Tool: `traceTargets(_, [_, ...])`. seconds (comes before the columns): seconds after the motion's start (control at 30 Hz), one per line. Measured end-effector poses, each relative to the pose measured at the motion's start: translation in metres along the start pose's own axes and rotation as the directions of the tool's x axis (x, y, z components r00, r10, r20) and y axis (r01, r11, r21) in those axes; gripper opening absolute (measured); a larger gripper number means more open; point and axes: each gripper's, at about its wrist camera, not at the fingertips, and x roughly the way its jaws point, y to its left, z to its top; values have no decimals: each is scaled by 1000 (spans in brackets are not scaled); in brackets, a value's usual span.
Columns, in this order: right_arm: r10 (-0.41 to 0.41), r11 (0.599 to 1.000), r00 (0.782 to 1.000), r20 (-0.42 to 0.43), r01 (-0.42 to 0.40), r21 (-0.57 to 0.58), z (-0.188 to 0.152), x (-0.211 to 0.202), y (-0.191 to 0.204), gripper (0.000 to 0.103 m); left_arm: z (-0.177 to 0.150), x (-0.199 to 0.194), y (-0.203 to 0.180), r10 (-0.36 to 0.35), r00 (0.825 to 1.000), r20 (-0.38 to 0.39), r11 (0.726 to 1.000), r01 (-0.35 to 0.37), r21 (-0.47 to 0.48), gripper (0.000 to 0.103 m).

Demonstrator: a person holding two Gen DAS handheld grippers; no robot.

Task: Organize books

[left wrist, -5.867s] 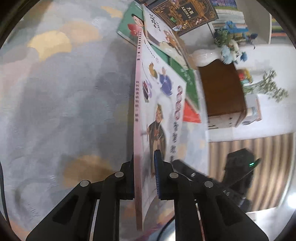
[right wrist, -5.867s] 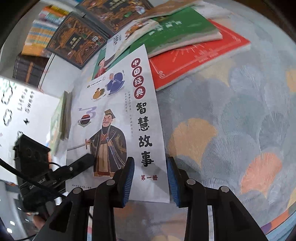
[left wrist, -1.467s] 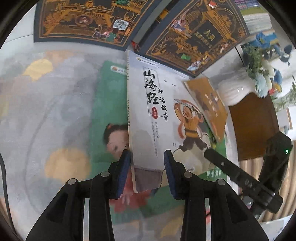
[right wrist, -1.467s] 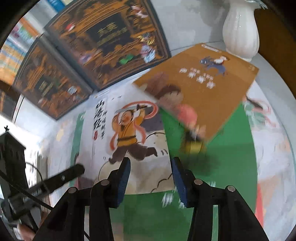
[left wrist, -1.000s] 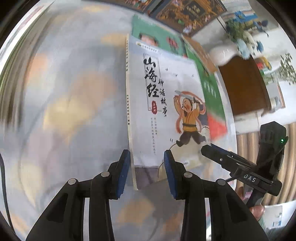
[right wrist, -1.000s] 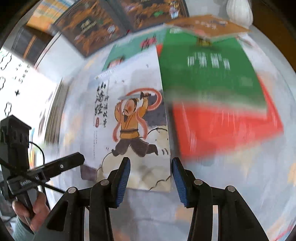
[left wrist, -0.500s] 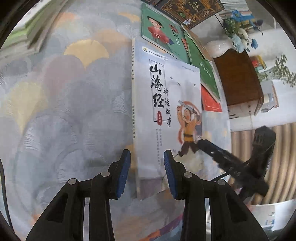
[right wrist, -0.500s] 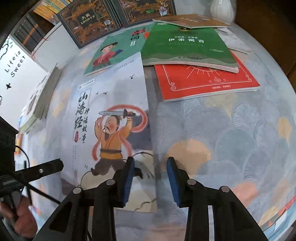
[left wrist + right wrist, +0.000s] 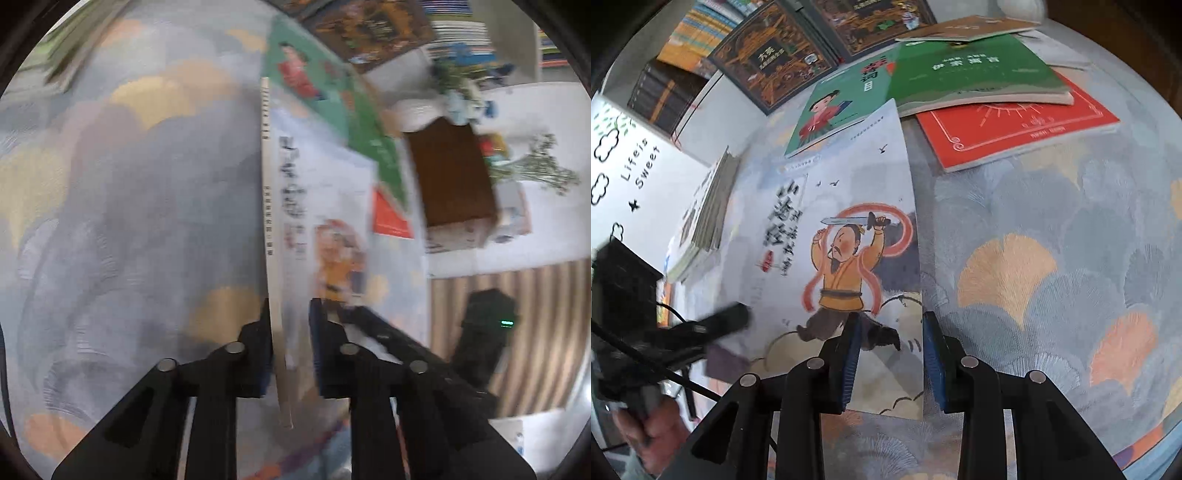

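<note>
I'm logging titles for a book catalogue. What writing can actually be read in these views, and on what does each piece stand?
"Life is Sweet": white wall panel.
"山海经": white book with the swordsman; smaller title characters beside it are blurred.
"诗词": light green book.
"伊索寓言", upside down: dark green book.
Red book, dark ornate books: lettering too small.
Left wrist view: all blurred.
</note>
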Motion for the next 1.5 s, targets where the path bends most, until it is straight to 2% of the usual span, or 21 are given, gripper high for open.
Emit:
traceTargets(0.07, [7,1000,1000,-1,-7,11,-4,-3,-2,32,-3,2,6,11,1000,-3,1000,-12,-14,10])
traceTargets(0.27, [31,998,1000,-2,-31,48,-6,-4,-8,33,-1,1,13,-41,999,-8,998,40,-53,10])
traceTargets(0.43, [45,998,999,-11,-44,50,-4,-4,-8,40,-2,-1,8,-66,998,-10,996,66,-54,10])
traceTargets(0.5, [90,993,995,-40,-87,79,-3,-4,-11,49,0,-2,12,-140,990,-9,985,138,-98,10])
traceTargets(0.57, [130,985,989,-69,-121,125,-3,-5,-17,50,4,-4,17,-209,978,-3,967,206,-150,10])
traceTargets(0.63, [178,971,980,-90,-161,174,-5,-7,-26,50,8,-4,20,-249,968,-6,952,244,-186,10])
traceTargets(0.7, [227,956,968,-104,-201,212,-9,-8,-34,50,10,-3,23,-302,953,-15,929,291,-227,10])
traceTargets(0.77, [271,939,956,-109,-238,249,-12,-8,-42,51,11,-2,28,-367,930,-12,894,349,-282,10])
traceTargets(0.87, [359,895,928,-98,-313,316,-17,-6,-53,56,12,-1,31,-412,911,-6,863,389,-322,10])
traceTargets(0.97, [479,811,877,-49,-420,407,-20,-1,-68,70,16,-1,31,-432,902,-13,849,402,-342,10])
traceTargets(1.0, [517,772,856,-21,-456,444,-22,2,-73,70,17,-1,30,-445,895,-13,840,412,-354,10])
traceTargets(1.1, [564,724,826,16,-504,471,-20,7,-77,71,20,-1,31,-487,874,-4,806,447,-387,12])
traceTargets(1.13, [573,719,819,16,-513,470,-20,8,-74,71,21,-1,31,-496,869,-3,798,454,-395,12])
traceTargets(1.23, [606,696,795,14,-539,475,-18,16,-66,69,24,-3,31,-496,868,-8,796,452,-402,12])
traceTargets(1.37, [637,662,771,24,-562,495,-12,30,-57,47,25,-3,33,-499,866,-16,793,449,-412,12])
traceTargets(1.4, [644,655,764,21,-566,500,-10,33,-56,46,25,-3,34,-497,867,-13,792,448,-416,12])
traceTargets(1.43, [642,659,767,22,-566,495,-9,34,-54,44,26,-4,35,-488,873,-11,797,441,-414,12])
traceTargets(1.5, [621,687,783,19,-556,467,-5,30,-50,32,27,-10,36,-438,899,-13,831,399,-387,10])
